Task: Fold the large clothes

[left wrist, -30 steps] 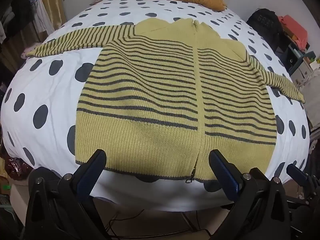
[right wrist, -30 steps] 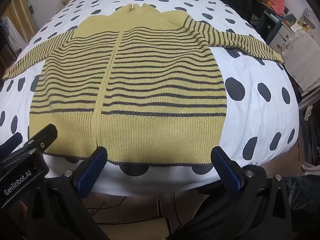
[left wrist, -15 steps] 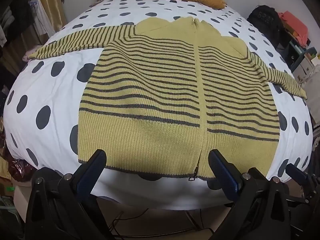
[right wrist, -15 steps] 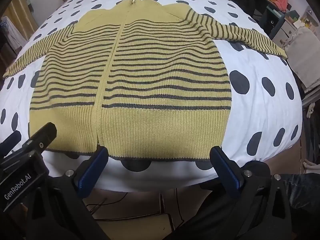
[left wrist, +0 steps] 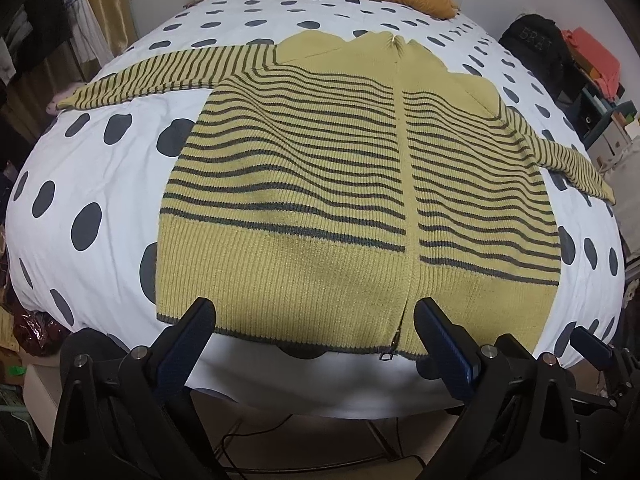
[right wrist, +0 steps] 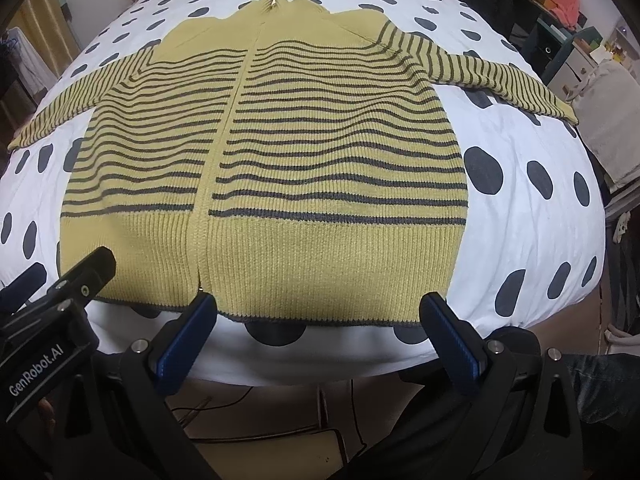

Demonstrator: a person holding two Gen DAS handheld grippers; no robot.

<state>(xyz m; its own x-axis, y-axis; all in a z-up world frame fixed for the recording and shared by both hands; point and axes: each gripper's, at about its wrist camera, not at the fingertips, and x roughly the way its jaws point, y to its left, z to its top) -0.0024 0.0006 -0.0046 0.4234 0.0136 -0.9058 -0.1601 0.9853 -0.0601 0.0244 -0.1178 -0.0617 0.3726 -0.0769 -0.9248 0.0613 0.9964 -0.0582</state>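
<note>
on the polka-dot bed (left wrist: 100,168), the striped cardigan (left wrist: 320,184) lies flat with sleeves spread, its hem now nearer the 2 wide-open, empty jaws of left gripper (left wrist: 316,318) and right gripper (right wrist: 318,312) than 1 second ago, suggesting a hem grasp comes next.

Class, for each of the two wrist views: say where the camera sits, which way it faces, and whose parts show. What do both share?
Left wrist: behind the open left gripper, facing up the bed; right gripper at right edge.
Right wrist: behind the open right gripper, facing likewise; left gripper at left.
Shared: striped cardigan lying flat.
</note>
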